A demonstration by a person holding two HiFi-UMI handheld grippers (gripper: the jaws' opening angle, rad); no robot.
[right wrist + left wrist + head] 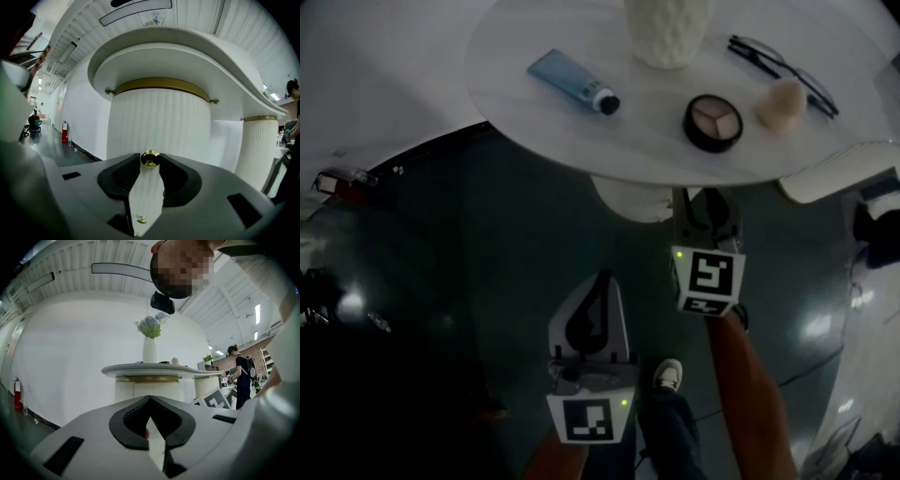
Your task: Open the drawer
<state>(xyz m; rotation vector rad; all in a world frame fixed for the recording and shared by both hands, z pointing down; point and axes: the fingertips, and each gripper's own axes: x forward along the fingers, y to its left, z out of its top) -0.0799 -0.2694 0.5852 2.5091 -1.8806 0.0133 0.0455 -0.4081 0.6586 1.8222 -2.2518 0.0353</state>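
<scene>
The round white marble-look table top [534,131] rests on a white ribbed cylindrical pedestal [159,122] ringed near its upper edge by a thin gold metal band [161,84]. The drawer is presumably a curved panel of that pedestal. No seam can be made out in its ribbing, so only the handle marks it.

The right gripper [705,199] is close in front of the pedestal, under the table's overhang, pointing roughly level at the ribbed face. Its jaws stand wide apart and hold nothing. The left gripper [150,401] hangs well back from the pedestal with its jaws closed together and empty.

The small round gold knob [150,158] projects from the pedestal's face. In the right gripper view it sits exactly at the mouth of the right jaws, between the two tips.

To do the step well:
- **Approach:** ease a touch closer to the pedestal, so the pads reach behind the knob's widest part rather than its rounded front.
- **Grip:** close firmly, since polished metal will likely slip under a light pinch.
- **Pull:** draw straight out from the pedestal, level, without twisting.
</scene>
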